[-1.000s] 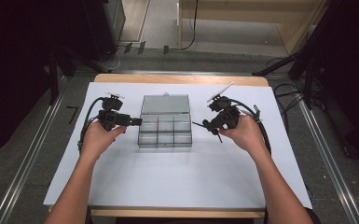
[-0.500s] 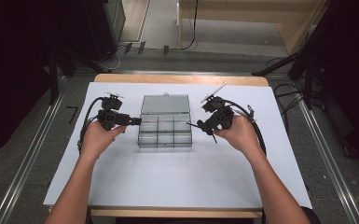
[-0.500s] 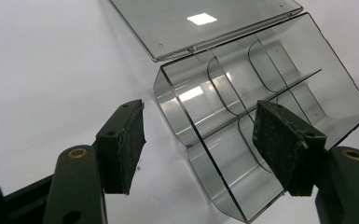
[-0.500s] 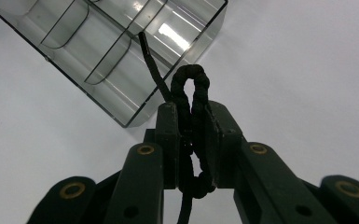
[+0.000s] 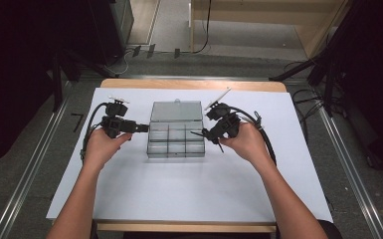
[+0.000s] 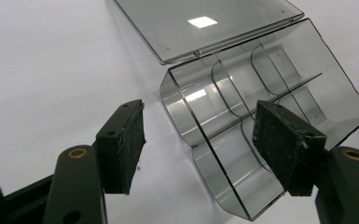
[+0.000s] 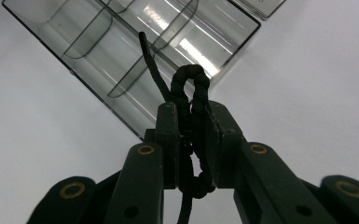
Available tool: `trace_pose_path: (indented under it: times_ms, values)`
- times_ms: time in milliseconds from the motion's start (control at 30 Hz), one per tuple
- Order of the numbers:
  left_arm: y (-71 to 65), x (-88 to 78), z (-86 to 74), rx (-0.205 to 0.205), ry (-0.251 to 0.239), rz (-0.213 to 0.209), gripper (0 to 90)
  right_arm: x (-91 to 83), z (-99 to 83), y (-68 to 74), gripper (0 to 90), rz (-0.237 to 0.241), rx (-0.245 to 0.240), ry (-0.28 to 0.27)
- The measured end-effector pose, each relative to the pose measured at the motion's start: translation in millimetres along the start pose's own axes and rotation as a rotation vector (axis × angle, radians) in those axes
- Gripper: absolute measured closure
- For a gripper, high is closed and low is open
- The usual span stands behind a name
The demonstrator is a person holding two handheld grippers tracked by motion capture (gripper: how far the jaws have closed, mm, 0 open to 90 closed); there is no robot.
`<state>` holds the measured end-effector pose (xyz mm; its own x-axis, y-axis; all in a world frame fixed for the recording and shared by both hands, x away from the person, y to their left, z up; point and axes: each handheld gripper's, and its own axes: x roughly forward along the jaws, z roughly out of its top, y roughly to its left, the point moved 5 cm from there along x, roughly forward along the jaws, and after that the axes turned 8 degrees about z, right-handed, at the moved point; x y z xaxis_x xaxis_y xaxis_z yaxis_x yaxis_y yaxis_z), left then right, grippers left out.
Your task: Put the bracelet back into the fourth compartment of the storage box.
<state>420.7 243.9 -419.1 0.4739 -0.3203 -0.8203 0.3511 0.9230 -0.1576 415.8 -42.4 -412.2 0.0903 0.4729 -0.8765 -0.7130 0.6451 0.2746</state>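
A clear plastic compartment box (image 5: 175, 142) lies on the white sheet with its lid (image 5: 176, 111) folded open at the far side. My left gripper (image 5: 144, 128) is at the box's left edge and stands open. In the left gripper view the box's corner (image 6: 261, 79) lies between the pads of the left gripper (image 6: 200, 114) without touching them. My right gripper (image 5: 205, 133) hovers at the box's right edge, shut on a knotted black cord (image 7: 189, 88). One loose end of the cord sticks out over the compartments (image 7: 121, 37) in the right gripper view.
The white sheet (image 5: 189, 189) covers most of the wooden table, with bare room in front of the box and at both sides. Black cables (image 5: 266, 139) trail from each gripper. Dark stands and floor rails surround the table.
My right gripper has moved left toward the box's right edge, carrying the black cord. The left gripper has stayed where it was.
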Motion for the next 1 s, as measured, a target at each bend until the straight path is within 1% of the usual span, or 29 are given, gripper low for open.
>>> trace_pose_path:
  times_ms: [33,267,567,633,833,1000]
  values:
    - [0.1,-0.1,-0.2,0.0,0.0,0.0,35.3,0.5,1.3,0.9,78.3,-0.002,-0.007,0.0]
    - [1.1,-1.3,-0.8,0.001,0.003,0.002,35.2,4.8,8.0,8.5,78.3,0.008,-0.019,0.007]
    - [2.7,-3.0,-1.9,-0.003,0.002,0.007,35.2,12.7,14.9,16.9,78.3,0.014,-0.052,0.011]
    - [3.4,-3.3,-2.3,-0.003,0.002,0.007,35.3,15.0,16.4,19.3,78.3,0.017,-0.051,0.014]
    - [4.9,-4.9,-2.8,-0.008,0.003,0.004,35.3,21.0,22.5,24.8,78.3,0.02,-0.065,0.016]
    - [6.9,-7.1,-2.5,-0.009,0.0,0.005,35.3,26.3,27.7,30.1,78.3,0.034,-0.07,0.015]
